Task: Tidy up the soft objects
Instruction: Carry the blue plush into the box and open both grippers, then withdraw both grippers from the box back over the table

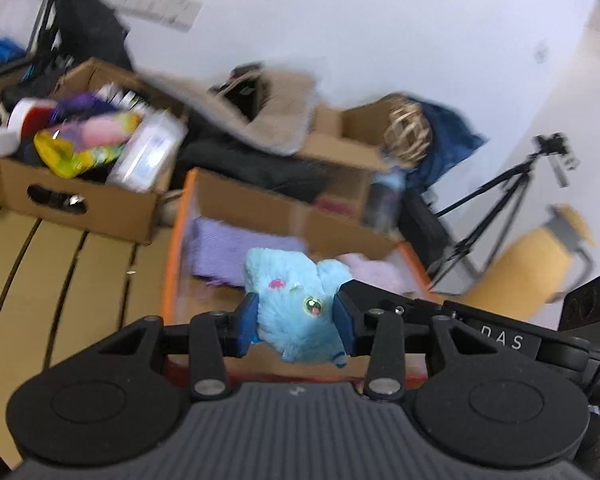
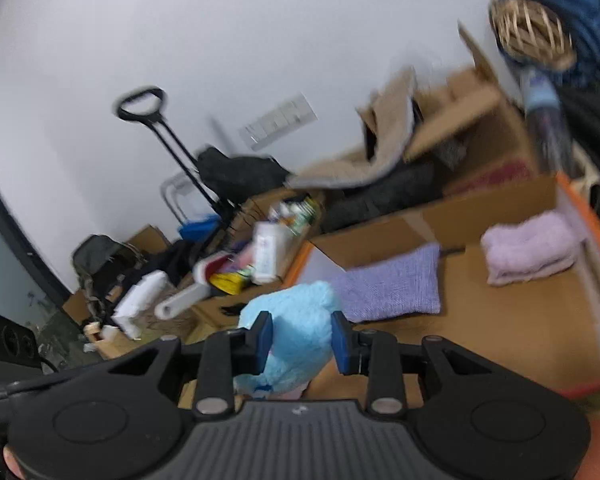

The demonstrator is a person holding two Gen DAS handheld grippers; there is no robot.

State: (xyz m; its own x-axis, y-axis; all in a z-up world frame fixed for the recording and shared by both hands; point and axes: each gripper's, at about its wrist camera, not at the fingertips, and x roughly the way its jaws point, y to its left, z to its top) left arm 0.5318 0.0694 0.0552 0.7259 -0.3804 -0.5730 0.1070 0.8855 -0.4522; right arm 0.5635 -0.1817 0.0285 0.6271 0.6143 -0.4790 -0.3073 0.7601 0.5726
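Hanging over the orange-edged cardboard box (image 1: 172, 264), which holds a folded purple knit cloth (image 2: 392, 284) and a lilac towel (image 2: 528, 248), the blue plush toy (image 1: 296, 304) is pinched from both sides by the left hand-held gripper (image 1: 296, 320) and right hand-held gripper (image 2: 300, 340); light, squashy and fluffy, it looks best gripped around the body

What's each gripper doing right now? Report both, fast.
Left gripper: shut on the blue plush toy.
Right gripper: shut on the same blue plush toy.
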